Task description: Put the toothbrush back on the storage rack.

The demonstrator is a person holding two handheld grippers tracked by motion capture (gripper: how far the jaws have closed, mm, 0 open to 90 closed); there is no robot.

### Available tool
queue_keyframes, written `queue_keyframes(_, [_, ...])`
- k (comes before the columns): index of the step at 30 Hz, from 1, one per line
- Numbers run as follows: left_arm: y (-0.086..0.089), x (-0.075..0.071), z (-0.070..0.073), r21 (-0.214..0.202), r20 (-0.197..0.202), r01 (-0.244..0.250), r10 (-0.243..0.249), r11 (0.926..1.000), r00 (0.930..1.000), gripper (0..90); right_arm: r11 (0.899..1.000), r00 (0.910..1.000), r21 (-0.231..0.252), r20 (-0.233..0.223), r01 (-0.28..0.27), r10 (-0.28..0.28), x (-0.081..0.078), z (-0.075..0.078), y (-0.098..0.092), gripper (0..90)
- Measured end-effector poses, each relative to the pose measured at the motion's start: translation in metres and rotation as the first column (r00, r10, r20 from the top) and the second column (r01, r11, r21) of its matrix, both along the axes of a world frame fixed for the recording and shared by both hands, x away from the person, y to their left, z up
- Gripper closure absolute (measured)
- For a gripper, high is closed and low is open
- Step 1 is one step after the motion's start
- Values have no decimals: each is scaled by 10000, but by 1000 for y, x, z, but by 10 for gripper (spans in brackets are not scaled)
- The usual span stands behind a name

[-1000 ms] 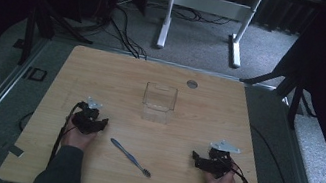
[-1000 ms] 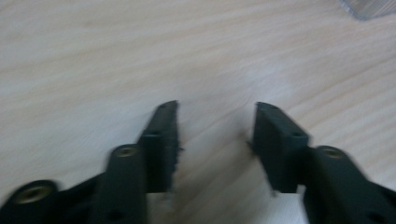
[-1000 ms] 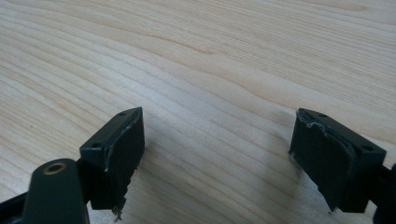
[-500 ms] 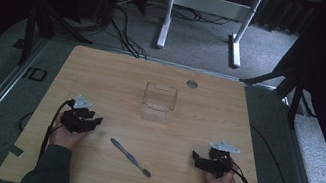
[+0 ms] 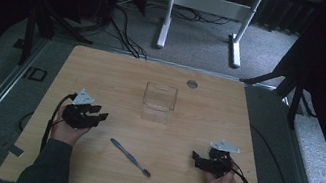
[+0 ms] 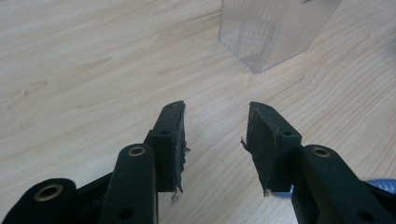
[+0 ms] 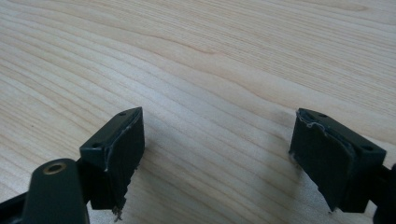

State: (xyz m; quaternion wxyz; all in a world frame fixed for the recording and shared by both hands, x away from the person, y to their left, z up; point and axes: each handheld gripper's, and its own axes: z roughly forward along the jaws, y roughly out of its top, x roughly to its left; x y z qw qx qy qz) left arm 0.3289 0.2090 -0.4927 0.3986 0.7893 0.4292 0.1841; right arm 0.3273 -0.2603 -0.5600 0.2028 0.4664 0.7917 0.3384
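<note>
A clear plastic box (image 5: 159, 102) stands upright on the wooden table (image 5: 103, 71), a little beyond its middle. A blue-grey toothbrush (image 5: 129, 156) lies flat near the front, between the two hands. My left gripper (image 5: 101, 116) rests at the left, jaws pointing right, open and holding nothing. In the left gripper view, my left gripper (image 6: 215, 112) faces the clear box (image 6: 275, 32), and a sliver of blue (image 6: 379, 184) shows by the right jaw. My right gripper (image 5: 195, 157) sits at the front right, jaws pointing left. It (image 7: 219, 119) stands wide open over bare wood.
A small round metal grommet (image 5: 192, 83) is set in the table near the far edge. Cables trail from both grippers off the front corners. Beyond the table is grey carpet with a white desk frame (image 5: 206, 8) and dark stands.
My left gripper shifted slightly to the left and turned its jaws more toward the right. The right gripper, the toothbrush and the box stayed put.
</note>
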Motion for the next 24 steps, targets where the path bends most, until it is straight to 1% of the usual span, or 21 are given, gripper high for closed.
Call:
queue_keyframes(2, [-2,1,2,43,49,81,-81,10000,10000,569,10000,10000,0,0,-13,13,0,0,0,176])
queue_keyframes(5, [-4,2,5,-60,91,250,-249,9997,9996,569,10000,10000,2,0,-23,23,0,0,0,176])
queue_keyframes(6, [-4,2,6,-75,114,327,-326,9994,9994,568,10000,10000,0,2,-38,38,0,0,0,176])
queue_keyframes(7, [-6,3,8,-104,148,529,-528,9985,9985,569,10000,10000,1,2,-38,38,0,0,0,176])
queue_keyframes(8, [-6,3,8,-104,148,529,-528,9985,9985,569,10000,10000,4,1,-41,41,0,0,0,177])
queue_keyframes(10, [-8,3,10,-139,217,737,-734,9972,9971,569,10000,10000,7,2,-43,43,0,0,0,176])
queue_keyframes(13, [-10,4,12,-173,298,1011,-1006,9947,9945,568,10000,10000,1,-2,-51,51,0,0,0,177])
queue_keyframes(15, [-11,5,14,-323,329,1196,-1185,9923,9924,569,10000,10000,-7,-8,-56,56,0,0,0,176])
queue_keyframes(16, [-12,6,15,-475,358,1416,-1400,9888,9895,568,10000,10000,-4,-10,-54,54,0,0,0,176])
queue_keyframes(17, [-12,6,15,-475,358,1416,-1400,9888,9895,568,10000,10000,-6,-9,-58,58,0,0,0,176])
queue_keyframes(18, [-14,6,15,-559,386,1484,-1464,9873,9885,568,10000,10000,-8,-7,-63,63,0,0,0,176])
queue_keyframes(20, [-18,6,15,-545,419,1702,-1681,9839,9849,564,10000,10000,-8,-4,-65,65,0,0,0,176])
queue_keyframes(21, [-18,6,15,-545,419,1702,-1681,9839,9849,561,10000,10000,-8,-4,-65,65,0,0,0,176])
queue_keyframes(24, [-22,7,16,-527,461,1880,-1857,9807,9815,559,10000,10000,-11,12,-84,84,0,0,0,176])
